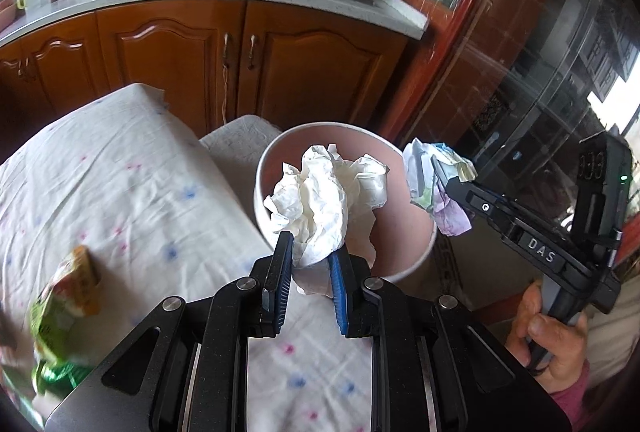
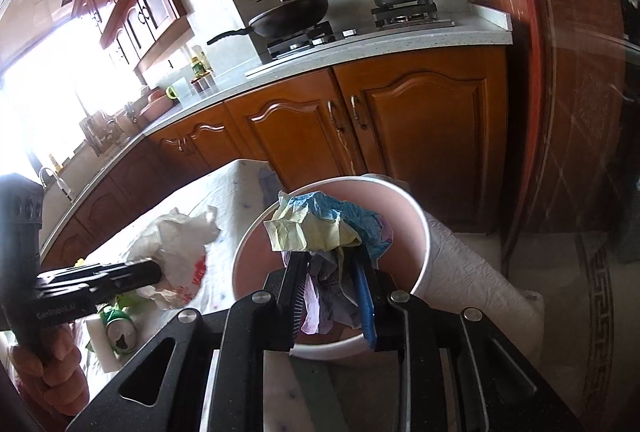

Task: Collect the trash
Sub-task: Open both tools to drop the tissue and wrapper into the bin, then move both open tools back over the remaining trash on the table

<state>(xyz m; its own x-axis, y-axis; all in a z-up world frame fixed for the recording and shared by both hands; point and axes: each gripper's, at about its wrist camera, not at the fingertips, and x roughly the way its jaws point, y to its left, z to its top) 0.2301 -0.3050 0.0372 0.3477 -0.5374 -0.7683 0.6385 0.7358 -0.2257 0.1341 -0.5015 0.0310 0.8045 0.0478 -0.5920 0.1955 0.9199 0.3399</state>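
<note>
My left gripper [image 1: 310,244] is shut on a crumpled white wad of paper [image 1: 324,192], held over the near rim of a pink bin with a white rim [image 1: 400,160]. My right gripper [image 2: 328,256] is shut on a crumpled wad of yellow, blue and purple paper [image 2: 320,228], hanging just above the bin's opening [image 2: 416,224]. The left wrist view shows this coloured wad [image 1: 436,184] at the bin's right edge. In the right wrist view, the white wad [image 2: 176,244] shows red print and hangs over the table's edge.
A table with a dotted white cloth [image 1: 120,172] stands left of the bin, bearing a green and yellow wrapper [image 1: 68,296] and a green can [image 2: 120,328]. A white padded surface [image 2: 460,272] lies behind the bin. Wooden cabinets [image 1: 180,64] and a stove are beyond, with a glass door [image 1: 540,72] to the right.
</note>
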